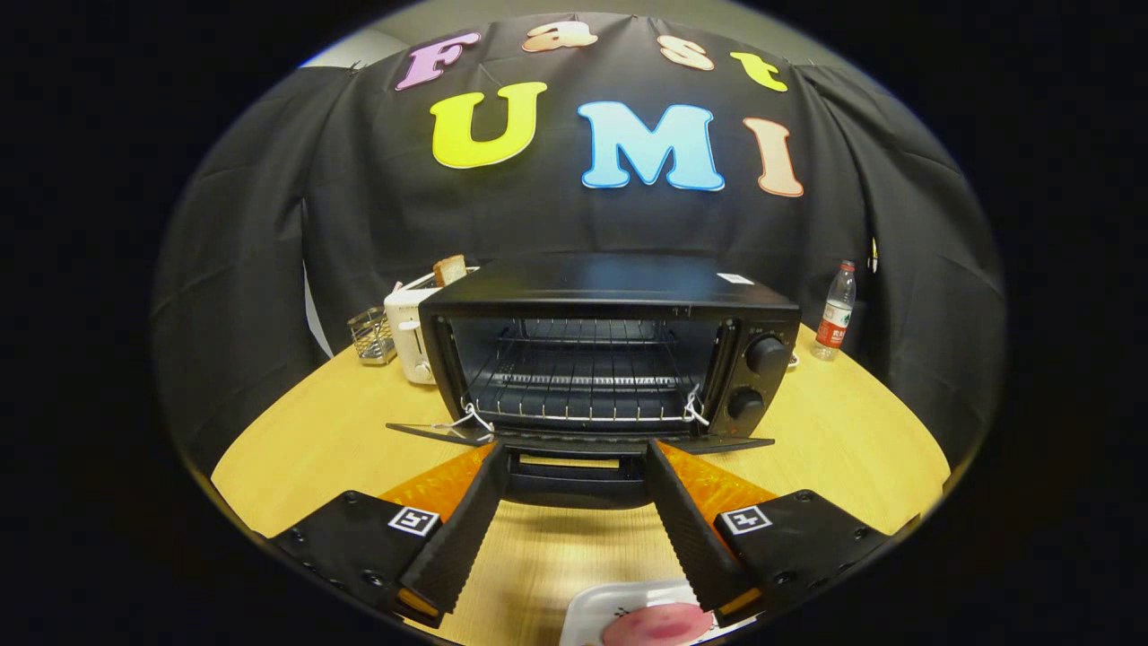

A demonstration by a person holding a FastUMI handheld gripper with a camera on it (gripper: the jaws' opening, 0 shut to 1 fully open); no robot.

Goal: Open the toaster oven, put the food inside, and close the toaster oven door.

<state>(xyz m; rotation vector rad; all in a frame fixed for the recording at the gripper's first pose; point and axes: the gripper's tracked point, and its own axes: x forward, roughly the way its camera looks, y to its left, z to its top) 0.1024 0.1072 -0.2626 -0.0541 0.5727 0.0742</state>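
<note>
The black toaster oven (pixel 610 309) stands on the wooden table with its door (pixel 430 432) folded down flat and its wire rack (pixel 583 381) bare. My gripper (pixel 576 449) is open, with the fingertips just at the front edge of the lowered door. The door handle (pixel 578 480) lies between the two fingers, and neither finger presses on it. A pink piece of food (pixel 655 624) sits on a white plate (pixel 592 610) close beneath the gripper, behind the fingertips and near the base of the right finger.
To the left of the oven stand a white toaster (pixel 413 336) with a bread slice (pixel 449 267) in it and a small wire basket (pixel 370 334). A water bottle (pixel 836 314) stands at the right. Bare table (pixel 852 431) lies on both sides.
</note>
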